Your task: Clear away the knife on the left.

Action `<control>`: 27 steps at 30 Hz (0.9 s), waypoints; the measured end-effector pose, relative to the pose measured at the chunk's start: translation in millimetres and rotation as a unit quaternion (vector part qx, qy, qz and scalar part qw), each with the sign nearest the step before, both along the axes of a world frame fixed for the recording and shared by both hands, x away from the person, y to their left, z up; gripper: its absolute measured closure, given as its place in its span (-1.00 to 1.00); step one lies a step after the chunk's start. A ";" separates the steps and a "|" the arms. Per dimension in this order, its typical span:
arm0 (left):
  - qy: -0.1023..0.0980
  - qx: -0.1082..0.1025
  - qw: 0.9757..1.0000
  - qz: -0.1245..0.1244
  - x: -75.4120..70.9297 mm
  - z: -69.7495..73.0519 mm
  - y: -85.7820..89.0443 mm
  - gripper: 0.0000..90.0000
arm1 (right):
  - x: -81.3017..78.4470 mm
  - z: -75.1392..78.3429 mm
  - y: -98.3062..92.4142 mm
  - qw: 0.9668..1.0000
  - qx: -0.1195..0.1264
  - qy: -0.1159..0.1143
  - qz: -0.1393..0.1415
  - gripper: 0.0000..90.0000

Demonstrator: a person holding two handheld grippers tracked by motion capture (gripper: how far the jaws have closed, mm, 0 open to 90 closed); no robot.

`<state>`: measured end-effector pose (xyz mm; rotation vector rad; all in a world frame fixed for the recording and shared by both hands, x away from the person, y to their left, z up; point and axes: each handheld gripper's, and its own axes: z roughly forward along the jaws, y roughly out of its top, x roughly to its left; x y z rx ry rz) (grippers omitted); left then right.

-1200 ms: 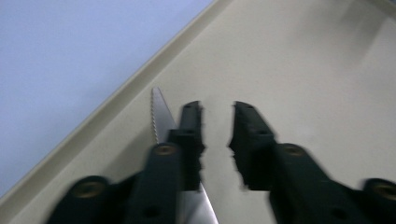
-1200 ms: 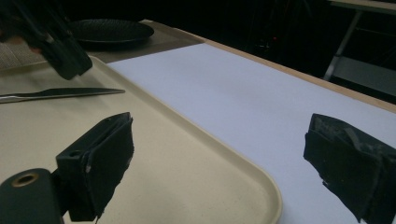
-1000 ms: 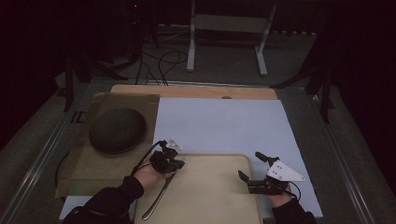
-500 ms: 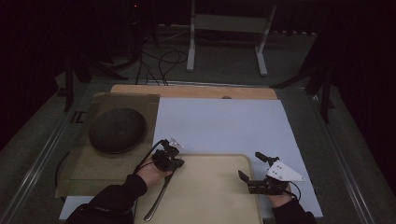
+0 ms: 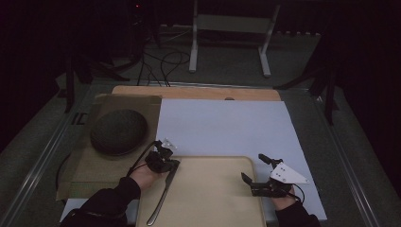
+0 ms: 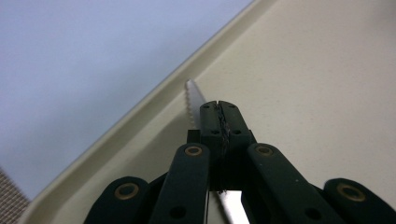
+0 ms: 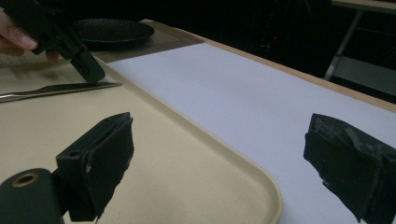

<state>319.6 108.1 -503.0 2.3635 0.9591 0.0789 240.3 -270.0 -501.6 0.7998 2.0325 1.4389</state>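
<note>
A table knife (image 5: 163, 194) lies flat along the left side of a beige tray (image 5: 213, 203), blade pointing away from the person. My left gripper (image 5: 166, 163) is shut, its tips down on the blade near the tray's far left rim. In the left gripper view the serrated tip (image 6: 192, 95) sticks out past the closed left gripper (image 6: 219, 109), above the tray (image 6: 327, 70). My right gripper (image 5: 253, 167) stands open at the tray's right edge with nothing between its fingers. The right gripper (image 7: 229, 158) view shows the knife (image 7: 60, 88) and the left gripper (image 7: 88, 70) touching it.
A dark round plate (image 5: 118, 131) sits on a brown mat (image 5: 90, 165) at the left. A white sheet (image 5: 227, 127) covers the table beyond the tray, with a wooden board's edge (image 5: 198, 92) behind it. Cables and stand legs lie on the floor farther back.
The left hand has shifted only slightly over the knife blade. Knife, tray and right gripper stay where they were.
</note>
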 end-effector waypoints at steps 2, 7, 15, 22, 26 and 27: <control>0.001 -0.002 1.000 -0.006 0.2 -1.2 -5.1 1.00 | 0.1 -0.2 0.9 1.000 -0.001 0.000 0.001 -0.82; -0.002 0.010 1.000 -0.012 3.2 -4.0 -15.5 1.00 | -0.3 0.2 -0.2 1.000 0.001 -0.001 0.000 -0.82; -0.004 0.021 1.000 -0.002 2.1 -3.0 -3.0 1.00 | -0.3 0.4 -0.7 1.000 0.001 -0.002 0.001 -0.82; -0.006 0.031 0.999 0.006 0.0 -2.1 9.1 1.00 | -0.3 0.6 -0.1 1.000 -0.001 -0.003 0.000 -0.82; -0.008 0.033 0.999 0.009 -2.1 -2.1 17.1 1.00 | -0.3 0.5 -0.5 1.000 0.001 -0.001 0.000 -0.82; -0.008 0.033 0.999 0.011 -2.5 -2.0 19.4 1.00 | -0.4 0.6 -0.5 1.000 0.000 -0.002 0.000 -0.82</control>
